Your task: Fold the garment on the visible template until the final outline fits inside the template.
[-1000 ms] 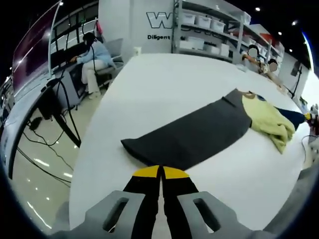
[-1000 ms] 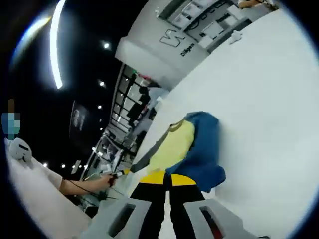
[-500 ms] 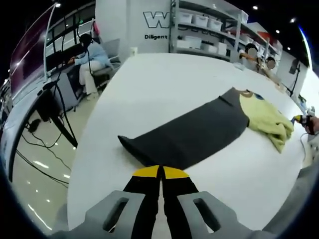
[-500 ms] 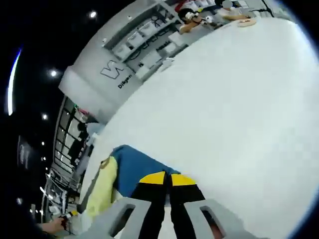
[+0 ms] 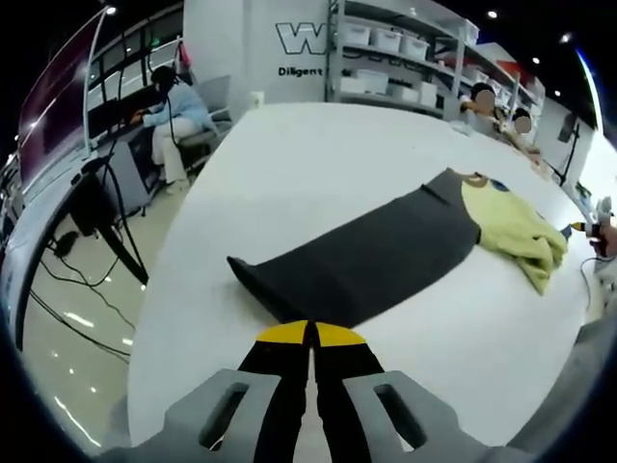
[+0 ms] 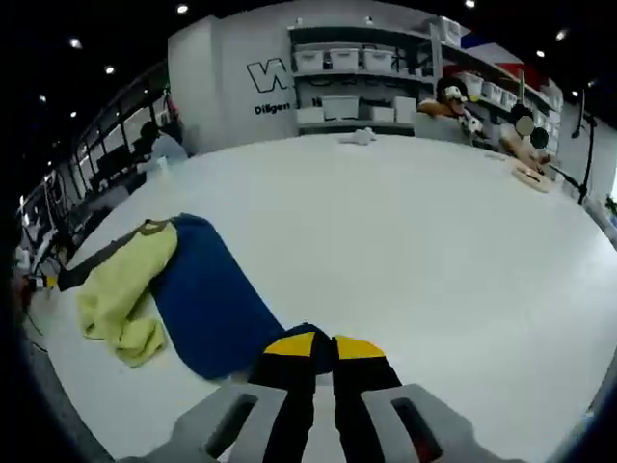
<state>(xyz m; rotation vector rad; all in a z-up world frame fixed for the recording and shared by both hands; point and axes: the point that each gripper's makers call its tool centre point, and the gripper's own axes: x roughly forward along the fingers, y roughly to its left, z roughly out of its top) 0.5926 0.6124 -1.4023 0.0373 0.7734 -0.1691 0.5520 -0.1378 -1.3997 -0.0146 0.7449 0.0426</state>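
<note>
White counter (image 5: 289, 164) is spreading out ahead of both tongs, with shelving along the far wall. Across it the garment (image 5: 386, 253) is lying stretched: its grey sleeve (image 5: 318, 280) is ending just ahead of the left tongs (image 5: 310, 333), its blue sleeve (image 6: 207, 304) is running under the right tongs (image 6: 323, 344), and its yellow body (image 6: 120, 289) is bunching between. Both tongs are sitting pressed together; whether either is pinching cloth, I cannot tell. Pulling now is risking dragging the heap and deepening the bunching.

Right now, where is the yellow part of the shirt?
The yellow part lies bunched on the white table, at the left of the right gripper view, touching the blue sleeve; in the left gripper view it adjoins the dark grey sleeve.
</note>
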